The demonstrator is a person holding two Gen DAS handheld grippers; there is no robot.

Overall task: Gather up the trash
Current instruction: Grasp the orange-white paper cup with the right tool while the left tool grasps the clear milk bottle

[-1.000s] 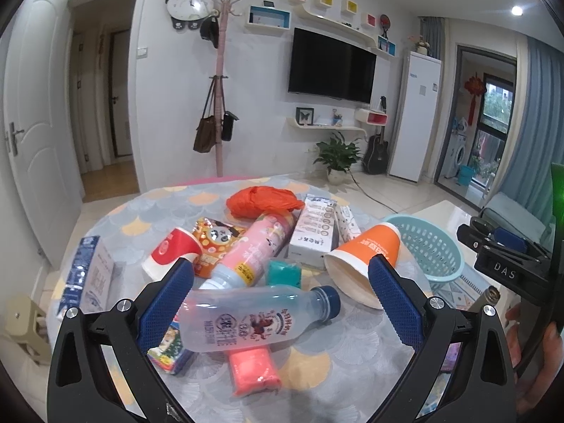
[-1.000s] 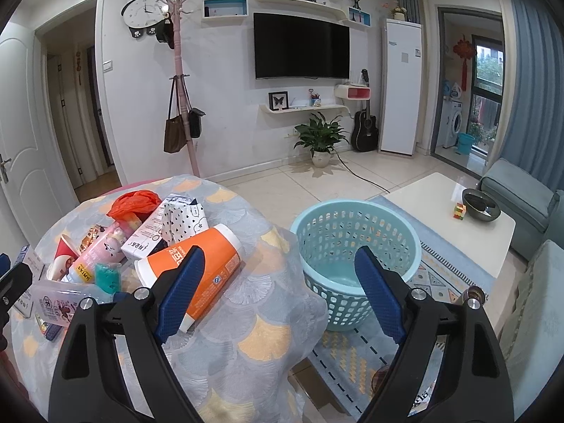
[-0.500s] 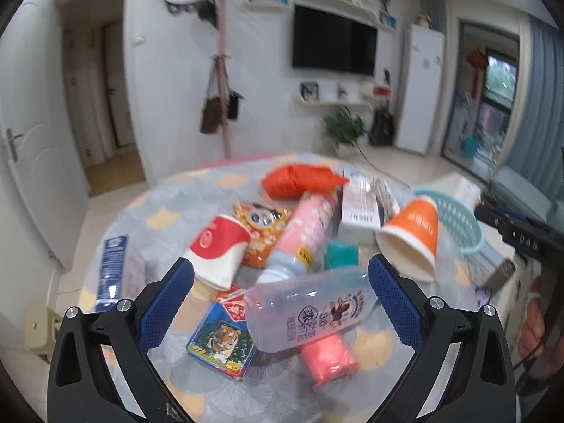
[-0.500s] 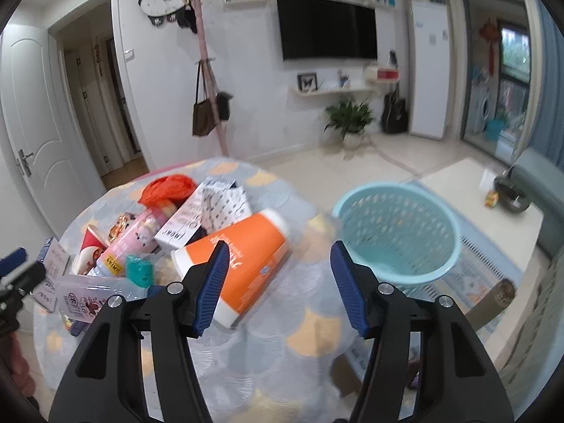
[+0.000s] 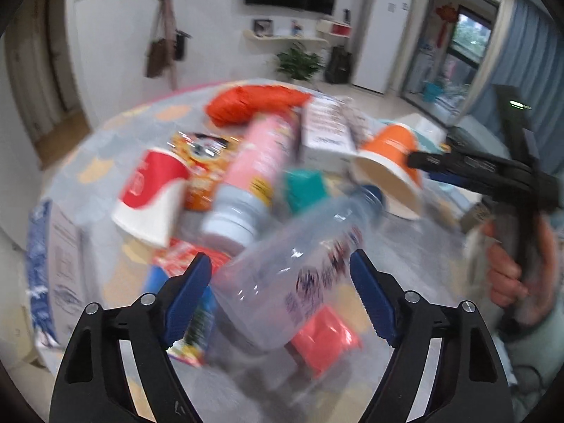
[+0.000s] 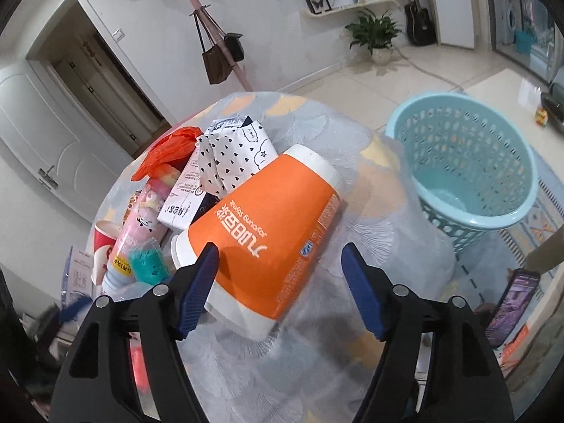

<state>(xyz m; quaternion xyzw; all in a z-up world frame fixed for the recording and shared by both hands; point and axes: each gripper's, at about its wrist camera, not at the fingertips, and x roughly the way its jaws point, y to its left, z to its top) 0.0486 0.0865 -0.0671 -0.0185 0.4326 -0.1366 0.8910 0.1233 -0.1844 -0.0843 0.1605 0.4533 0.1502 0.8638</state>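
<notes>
Over the table, both grippers' fingers gape: left (image 5: 280, 290) closing around clear bottle (image 5: 299, 268), right (image 6: 278, 282) reopening around orange cup (image 6: 268, 232).

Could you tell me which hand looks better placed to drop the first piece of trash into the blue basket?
Probably the right. The right gripper straddles the orange cup, jaws open, and the blue basket stands just beside it. The left gripper frames the clear bottle, farther from the basket.

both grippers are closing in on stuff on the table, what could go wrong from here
The clear bottle lies tilted on other litter between the open left gripper; being round, it could roll or squirt out. The orange cup lies on its side near the table edge; a nudge from the right gripper could roll it to the floor, missing the basket.
</notes>
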